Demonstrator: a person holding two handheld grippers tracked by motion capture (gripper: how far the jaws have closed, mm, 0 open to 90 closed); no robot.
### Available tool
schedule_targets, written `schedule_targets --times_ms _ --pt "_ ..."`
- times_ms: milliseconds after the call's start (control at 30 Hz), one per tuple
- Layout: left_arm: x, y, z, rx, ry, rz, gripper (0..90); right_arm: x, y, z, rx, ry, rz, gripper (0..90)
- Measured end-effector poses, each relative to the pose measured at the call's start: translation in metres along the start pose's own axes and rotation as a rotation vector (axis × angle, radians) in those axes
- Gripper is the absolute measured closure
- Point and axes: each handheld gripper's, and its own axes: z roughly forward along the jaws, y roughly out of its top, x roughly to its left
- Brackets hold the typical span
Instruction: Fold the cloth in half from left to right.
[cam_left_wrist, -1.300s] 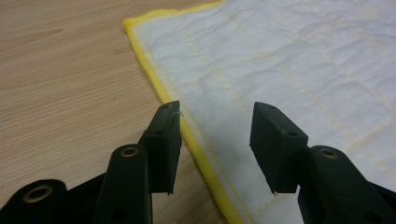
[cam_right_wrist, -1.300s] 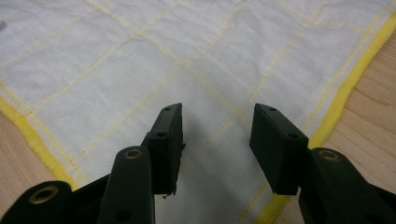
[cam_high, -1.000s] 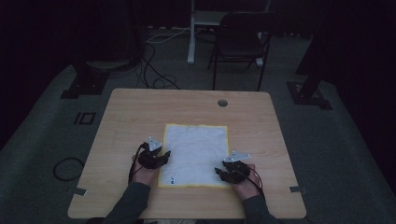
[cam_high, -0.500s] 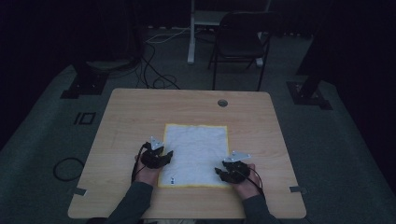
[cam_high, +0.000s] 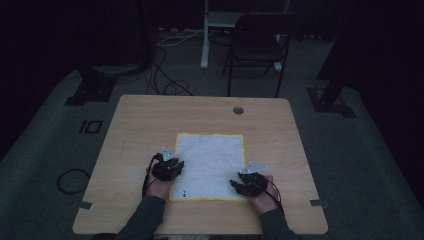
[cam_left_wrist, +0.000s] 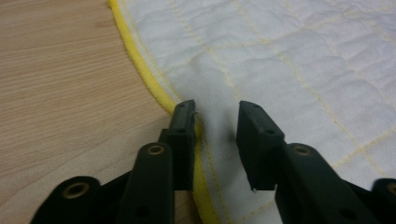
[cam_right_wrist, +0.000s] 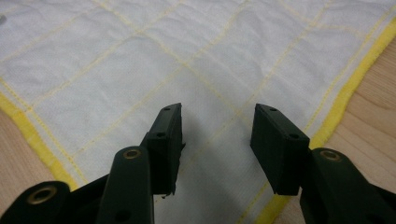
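to pinch the white quilted cloth (cam_high: 210, 165) cleanly, the left gripper (cam_left_wrist: 215, 114) should take both the yellow hem (cam_left_wrist: 140, 70) and the layer beneath it; its jaws have just been closing, straddle that edge and are not yet clamped, with cloth between them. the right gripper (cam_right_wrist: 217, 116) hangs released, jaws apart above the near right corner with nothing pinched. the cloth lies flat on the tabletop (cam_high: 150, 115), its near corners under the two grippers.
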Motion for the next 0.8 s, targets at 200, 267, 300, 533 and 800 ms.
schedule_targets --times_ms 200,267,300,533,800 --pt "0.0 0.0 -0.001 0.003 -0.016 -0.002 78.3 0.001 0.0 0.0 0.0 -0.004 -0.003 52.8" --pt "0.001 0.0 -0.001 0.005 -0.023 -0.001 80.7 0.001 0.0 0.0 0.0 -0.003 -0.001 52.7" --pt "0.001 0.0 -0.001 0.005 -0.023 -0.001 82.4 0.001 0.0 0.0 0.0 -0.003 -0.001 52.7" --pt "0.003 -0.001 -0.002 0.009 -0.055 0.028 86.7 -0.006 0.001 -0.009 -0.058 0.001 0.023 52.3" --pt "0.01 -0.004 -0.005 0.011 -0.076 0.042 86.9 -0.015 -0.002 -0.014 -0.069 -0.024 0.055 52.5"
